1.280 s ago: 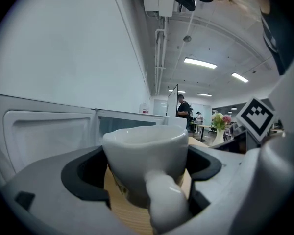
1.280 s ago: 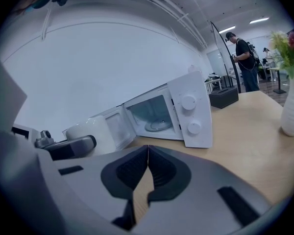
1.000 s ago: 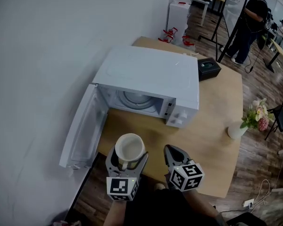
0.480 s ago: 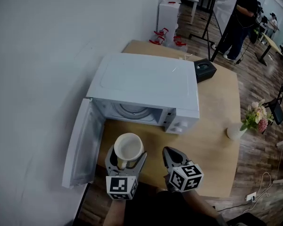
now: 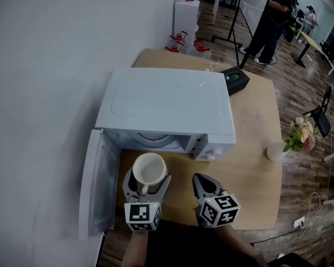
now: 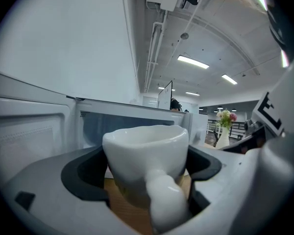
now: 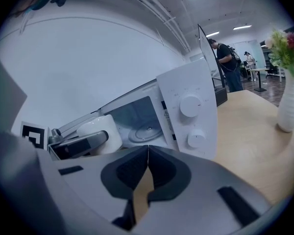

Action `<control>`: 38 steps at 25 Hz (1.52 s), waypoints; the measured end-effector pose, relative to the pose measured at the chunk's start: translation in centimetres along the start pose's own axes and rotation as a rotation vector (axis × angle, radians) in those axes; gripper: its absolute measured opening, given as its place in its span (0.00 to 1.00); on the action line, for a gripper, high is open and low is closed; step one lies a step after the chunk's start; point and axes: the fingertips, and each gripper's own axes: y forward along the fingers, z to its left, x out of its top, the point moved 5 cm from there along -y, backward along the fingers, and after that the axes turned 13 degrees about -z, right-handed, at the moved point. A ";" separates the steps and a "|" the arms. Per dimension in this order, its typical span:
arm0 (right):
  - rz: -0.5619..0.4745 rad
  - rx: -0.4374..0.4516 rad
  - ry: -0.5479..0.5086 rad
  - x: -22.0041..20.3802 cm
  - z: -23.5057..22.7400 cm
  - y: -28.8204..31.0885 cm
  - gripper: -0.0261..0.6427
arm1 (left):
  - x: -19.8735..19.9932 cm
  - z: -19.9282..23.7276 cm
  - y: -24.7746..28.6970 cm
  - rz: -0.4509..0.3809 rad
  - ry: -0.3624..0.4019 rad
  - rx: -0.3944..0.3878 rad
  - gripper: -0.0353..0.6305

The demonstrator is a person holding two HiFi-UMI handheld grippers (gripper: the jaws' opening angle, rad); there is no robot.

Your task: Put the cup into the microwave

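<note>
My left gripper [image 5: 145, 180] is shut on a white cup [image 5: 149, 170], held upright with its handle toward me, just in front of the open white microwave [image 5: 167, 102]. In the left gripper view the cup [image 6: 146, 163] fills the jaws, with the microwave cavity [image 6: 127, 126] behind it. The microwave door [image 5: 98, 188] is swung open to the left, and the glass turntable [image 7: 146, 131] shows inside. My right gripper [image 5: 203, 183] is shut on nothing beside the cup, over the table; its jaws [image 7: 147, 173] meet, and the cup [image 7: 100, 133] lies to its left.
A wooden table [image 5: 256, 143] carries the microwave, a white vase of flowers [image 5: 296, 141] at the right edge and a black box [image 5: 235, 79] behind the microwave. The white wall [image 5: 55, 65] runs along the left. A person [image 5: 270, 21] stands far back.
The head view has shifted, so the microwave sits lower and closer to the grippers. The cup in my left gripper is nearer the microwave opening. The right gripper keeps its place beside it.
</note>
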 end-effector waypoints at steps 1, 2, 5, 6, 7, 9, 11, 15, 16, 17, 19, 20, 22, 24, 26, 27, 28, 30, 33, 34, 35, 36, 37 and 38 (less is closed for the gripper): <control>-0.004 -0.007 0.000 0.1 0.0 0.2 0.03 | 0.0 0.2 0.4 0.000 0.001 -0.006 0.77; -0.008 -0.013 0.001 0.1 0.1 0.5 0.03 | 0.0 0.5 0.8 0.000 0.002 -0.011 0.77; -0.017 -0.032 0.005 0.2 0.2 1.2 0.03 | 0.0 1.1 1.8 0.001 0.009 -0.028 0.77; -0.021 -0.038 0.006 0.2 0.2 1.4 0.03 | -0.1 1.2 2.2 0.003 0.013 -0.034 0.77; -0.023 -0.044 0.005 0.3 0.2 1.7 0.03 | -0.1 1.4 2.6 0.004 0.016 -0.040 0.77; -0.029 -0.053 0.001 0.4 0.2 2.2 0.03 | -0.3 1.7 3.3 0.008 0.020 -0.053 0.77; -0.033 -0.063 -0.003 0.5 0.2 2.6 0.03 | -0.5 2.0 4.1 0.012 0.018 -0.065 0.77; -0.037 -0.090 -0.005 0.6 0.1 3.0 0.03 | -0.9 2.6 5.8 0.012 0.024 -0.078 0.77; -0.036 -0.096 -0.005 0.6 0.1 3.1 0.03 | -0.9 2.8 6.2 0.011 0.030 -0.079 0.77; -0.034 -0.102 -0.005 0.6 0.0 3.1 0.03 | -1.0 3.0 6.7 0.011 0.035 -0.079 0.77; -0.027 -0.111 -0.005 0.5 -0.1 3.2 0.03 | -1.2 3.3 7.7 0.009 0.039 -0.077 0.77; -0.023 -0.115 -0.006 0.4 -0.2 3.2 0.03 | -1.4 3.5 8.2 0.008 0.038 -0.075 0.77; -0.017 -0.121 -0.008 0.2 -0.4 3.3 0.03 | -1.7 3.7 9.1 0.007 0.037 -0.070 0.77; -0.012 -0.126 -0.009 0.2 -0.5 3.4 0.03 | -2.0 3.9 10.0 0.004 0.041 -0.066 0.77; -0.006 -0.130 -0.008 0.1 -0.7 3.6 0.03 | -2.3 4.1 10.9 0.003 0.053 -0.062 0.77; -0.002 -0.132 -0.008 0.0 -0.7 3.6 0.03 | -2.4 4.2 11.3 0.003 0.059 -0.059 0.77; 0.001 -0.133 -0.007 0.0 -0.8 3.7 0.03 | -2.5 4.3 11.7 0.002 0.062 -0.057 0.77; 0.007 -0.137 -0.006 -0.1 -0.9 3.8 0.03 | -2.6 4.5 12.5 -0.001 0.064 -0.051 0.77; 0.014 -0.141 -0.004 -0.2 -1.2 4.0 0.03 | -2.8 4.9 13.6 -0.005 0.076 -0.044 0.77; 0.016 -0.143 -0.003 -0.2 -1.3 4.0 0.03 | -2.9 4.9 14.0 -0.003 0.083 -0.044 0.77; 0.018 -0.145 -0.002 -0.2 -1.4 4.0 0.03 | -3.0 4.9 14.3 -0.001 0.089 -0.045 0.77; 0.021 -0.147 -0.002 -0.2 -1.5 4.0 0.03 | -3.1 4.9 14.7 0.001 0.094 -0.047 0.77; 0.023 -0.149 -0.002 -0.2 -1.6 4.0 0.03 | -3.2 4.9 15.0 0.002 0.100 -0.048 0.77; 0.025 -0.151 -0.002 -0.2 -1.6 3.9 0.03 | -3.3 4.9 15.3 0.004 0.106 -0.048 0.77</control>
